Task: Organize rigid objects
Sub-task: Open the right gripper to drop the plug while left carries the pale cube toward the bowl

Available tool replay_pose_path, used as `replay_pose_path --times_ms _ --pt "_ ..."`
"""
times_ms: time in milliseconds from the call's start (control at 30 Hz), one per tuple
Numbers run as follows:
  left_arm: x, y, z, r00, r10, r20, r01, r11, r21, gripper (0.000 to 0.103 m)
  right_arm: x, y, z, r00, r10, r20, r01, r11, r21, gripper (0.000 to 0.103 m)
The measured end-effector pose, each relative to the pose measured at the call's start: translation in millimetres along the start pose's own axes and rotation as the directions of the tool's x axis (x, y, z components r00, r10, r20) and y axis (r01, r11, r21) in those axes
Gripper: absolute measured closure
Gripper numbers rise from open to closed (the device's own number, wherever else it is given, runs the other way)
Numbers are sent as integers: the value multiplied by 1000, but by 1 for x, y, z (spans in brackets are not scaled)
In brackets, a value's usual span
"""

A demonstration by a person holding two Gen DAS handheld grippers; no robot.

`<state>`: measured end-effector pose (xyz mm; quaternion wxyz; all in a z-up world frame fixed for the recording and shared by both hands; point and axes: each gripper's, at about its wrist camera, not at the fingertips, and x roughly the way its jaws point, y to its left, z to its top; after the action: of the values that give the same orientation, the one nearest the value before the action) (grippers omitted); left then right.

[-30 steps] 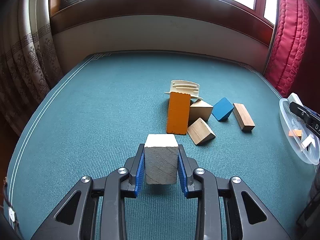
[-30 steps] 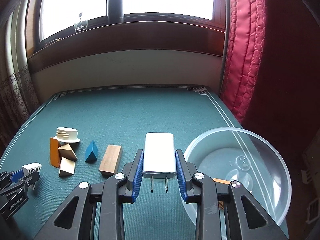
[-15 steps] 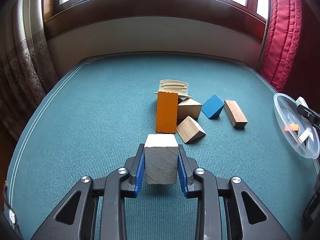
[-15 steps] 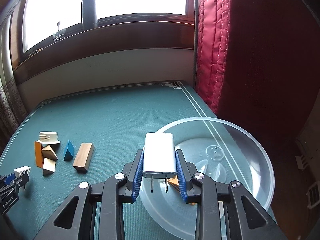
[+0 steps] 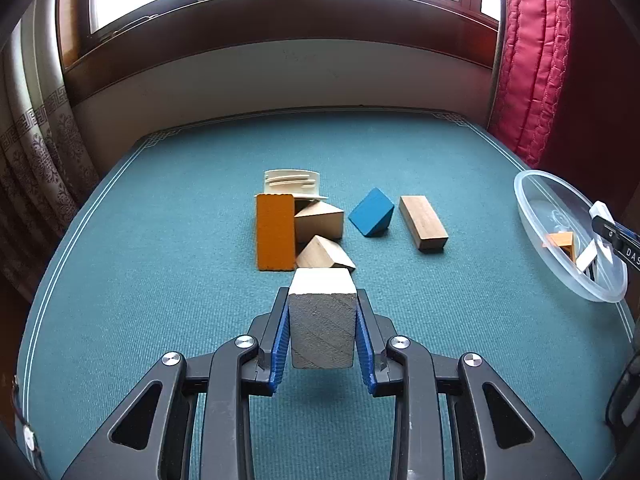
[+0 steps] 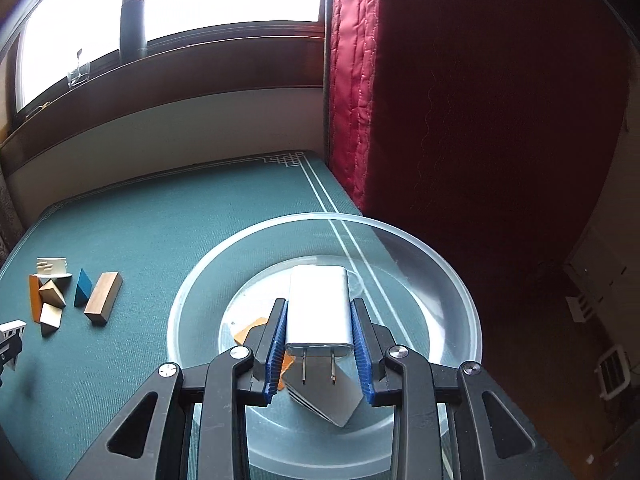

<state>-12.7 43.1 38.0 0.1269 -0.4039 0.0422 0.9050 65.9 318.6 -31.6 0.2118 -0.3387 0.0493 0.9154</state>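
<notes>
My left gripper (image 5: 322, 320) is shut on a pale wooden block (image 5: 322, 316), held above the green table just in front of the block pile. The pile holds an orange block (image 5: 274, 232), two wooden wedges (image 5: 320, 220), a blue block (image 5: 372, 212), a brown block (image 5: 423, 222) and a cream plastic piece (image 5: 292, 182). My right gripper (image 6: 319, 328) is shut on a white plug charger (image 6: 319, 312), held over the clear plastic bowl (image 6: 448, 280). An orange piece (image 6: 250, 330) and a white object (image 6: 332, 400) lie in the bowl.
The bowl (image 5: 532, 208) sits at the table's right edge beside a red curtain (image 6: 440, 100). A wall and window sill run along the far edge. A patterned curtain (image 5: 36, 160) hangs at the left. The table's right edge drops to the floor.
My right gripper has carried the charger to the right, from beside the bowl to over its middle. My left gripper has moved forward with the block, closer to the pile.
</notes>
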Motion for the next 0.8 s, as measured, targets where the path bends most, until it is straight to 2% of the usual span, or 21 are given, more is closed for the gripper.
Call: replay_pose_path --times_ms 333,600,800 --pt "-5 -46 15 999 -47 8 46 995 87 73 -1 -16 2 1000 -3 10 3 999 44 71" --pt "-6 -90 31 995 -94 16 90 981 172 73 -6 -25 4 999 -36 31 33 996 85 70" --pt "-5 -125 43 991 -132 26 123 965 230 73 -7 -33 6 998 -41 41 35 991 126 53"
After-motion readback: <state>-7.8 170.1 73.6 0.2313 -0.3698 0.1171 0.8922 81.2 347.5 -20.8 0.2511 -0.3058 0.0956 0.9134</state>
